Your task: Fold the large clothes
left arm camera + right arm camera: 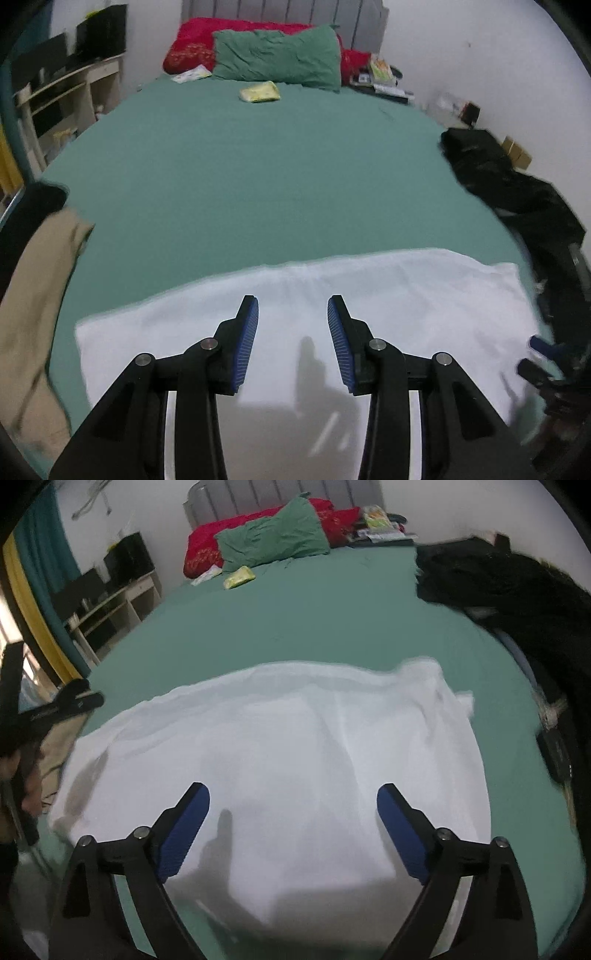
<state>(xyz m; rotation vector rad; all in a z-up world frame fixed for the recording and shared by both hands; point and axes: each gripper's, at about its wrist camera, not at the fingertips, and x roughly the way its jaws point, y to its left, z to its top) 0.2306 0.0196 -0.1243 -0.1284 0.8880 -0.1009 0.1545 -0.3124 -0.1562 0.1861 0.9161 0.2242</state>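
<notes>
Room: a bedroom with white walls; a bed [258, 177] under a green sheet fills both views, with a grey padded headboard [284, 11] at its far end.
Left wrist view, far end: a green pillow [277, 55] lies against a red blanket [195, 40]; a small yellow packet [259, 91] sits on the sheet just in front of the pillow.
Left wrist view, sides: a shelf unit [70, 85] stands along the left wall; a beige garment [33, 314] hangs over the bed's left edge; dark clothes [517, 192] are piled along the right edge.
Left wrist view, task thing: the white garment [295, 280] lies spread flat on the near part of the bed, its far edge straight across the sheet.
Left gripper [293, 339]: jaws partly apart above the white garment, nothing between the blue pads [245, 347].
Right wrist view, task thing: the white garment [277, 746] covers the near half of the bed, smooth in the middle and bunched at its far right corner.
Right wrist view, sides: dark clothes [517, 583] lie at the right; the left gripper [66, 705] shows at the left edge, beside the beige garment [62, 738].
Right gripper [293, 827]: jaws spread wide above the cloth, holding nothing.
</notes>
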